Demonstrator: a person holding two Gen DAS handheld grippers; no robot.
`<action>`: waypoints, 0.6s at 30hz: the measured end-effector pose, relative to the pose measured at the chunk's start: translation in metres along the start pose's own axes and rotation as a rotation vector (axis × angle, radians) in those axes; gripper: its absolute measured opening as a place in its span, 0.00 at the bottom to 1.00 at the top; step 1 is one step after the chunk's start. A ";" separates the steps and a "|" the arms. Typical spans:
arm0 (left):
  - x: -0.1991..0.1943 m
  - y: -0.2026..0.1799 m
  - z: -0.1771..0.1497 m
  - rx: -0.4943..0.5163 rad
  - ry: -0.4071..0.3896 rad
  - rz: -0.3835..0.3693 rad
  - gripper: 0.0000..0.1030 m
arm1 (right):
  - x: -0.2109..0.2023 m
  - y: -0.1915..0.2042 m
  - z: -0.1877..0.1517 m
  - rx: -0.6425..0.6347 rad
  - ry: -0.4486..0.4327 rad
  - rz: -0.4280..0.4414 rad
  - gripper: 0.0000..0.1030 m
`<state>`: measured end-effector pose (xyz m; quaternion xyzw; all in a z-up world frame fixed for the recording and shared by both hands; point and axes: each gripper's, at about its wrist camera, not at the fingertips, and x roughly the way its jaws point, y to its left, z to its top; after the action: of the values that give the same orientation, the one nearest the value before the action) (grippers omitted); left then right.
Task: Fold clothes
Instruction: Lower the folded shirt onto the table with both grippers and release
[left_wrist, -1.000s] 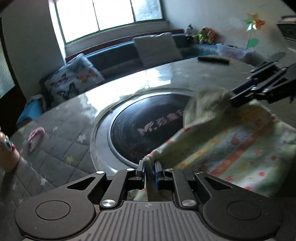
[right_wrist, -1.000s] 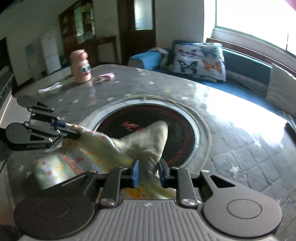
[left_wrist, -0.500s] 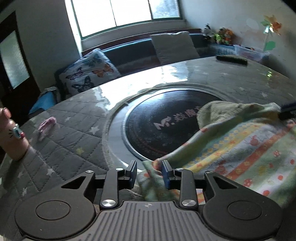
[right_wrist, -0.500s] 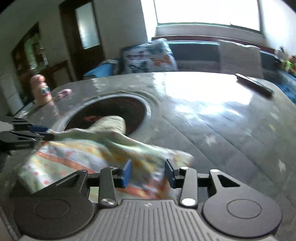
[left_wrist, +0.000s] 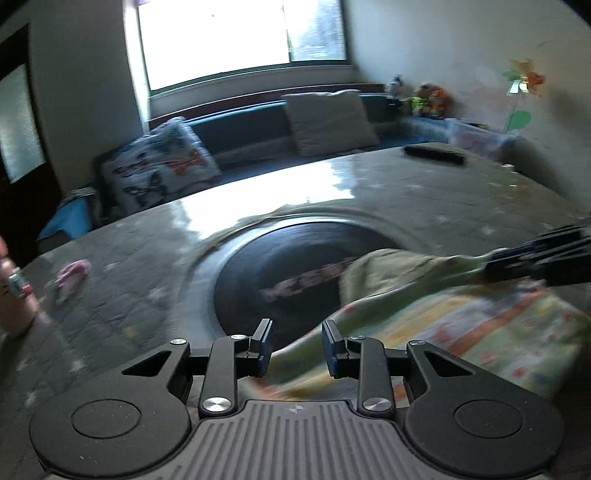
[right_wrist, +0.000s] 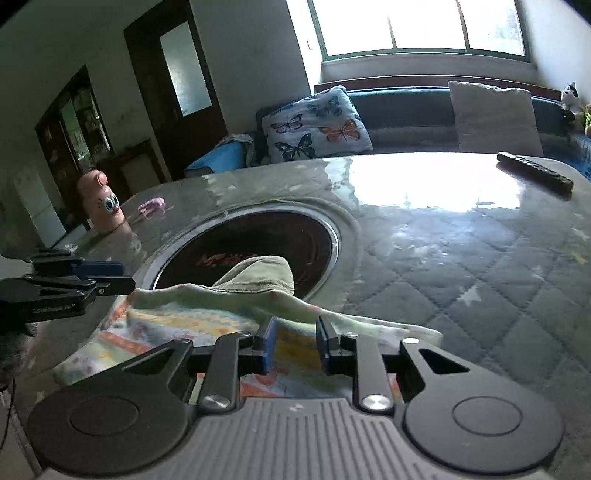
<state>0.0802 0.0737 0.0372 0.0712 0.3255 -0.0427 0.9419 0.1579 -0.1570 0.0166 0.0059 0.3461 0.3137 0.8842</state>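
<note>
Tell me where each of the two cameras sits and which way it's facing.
Left wrist: on the left tongs, looking across the garment and table toward the window; the right tongs enter from the right.
Right wrist: on the right tongs, facing the same window and the door; the left tongs enter from the left.
Shared: the garment, the table's dark round inset, butterfly pillow, remote.
</note>
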 end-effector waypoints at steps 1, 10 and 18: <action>0.003 -0.006 0.002 0.006 0.002 -0.018 0.31 | 0.005 -0.002 0.000 0.005 0.007 -0.009 0.20; 0.041 -0.037 0.013 0.024 0.049 -0.105 0.30 | 0.008 0.001 0.005 -0.006 -0.007 -0.005 0.17; 0.059 -0.033 0.016 -0.010 0.071 -0.104 0.30 | 0.034 0.019 0.013 -0.058 0.028 0.043 0.16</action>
<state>0.1325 0.0363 0.0097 0.0508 0.3622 -0.0874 0.9266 0.1751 -0.1200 0.0101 -0.0168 0.3491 0.3426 0.8720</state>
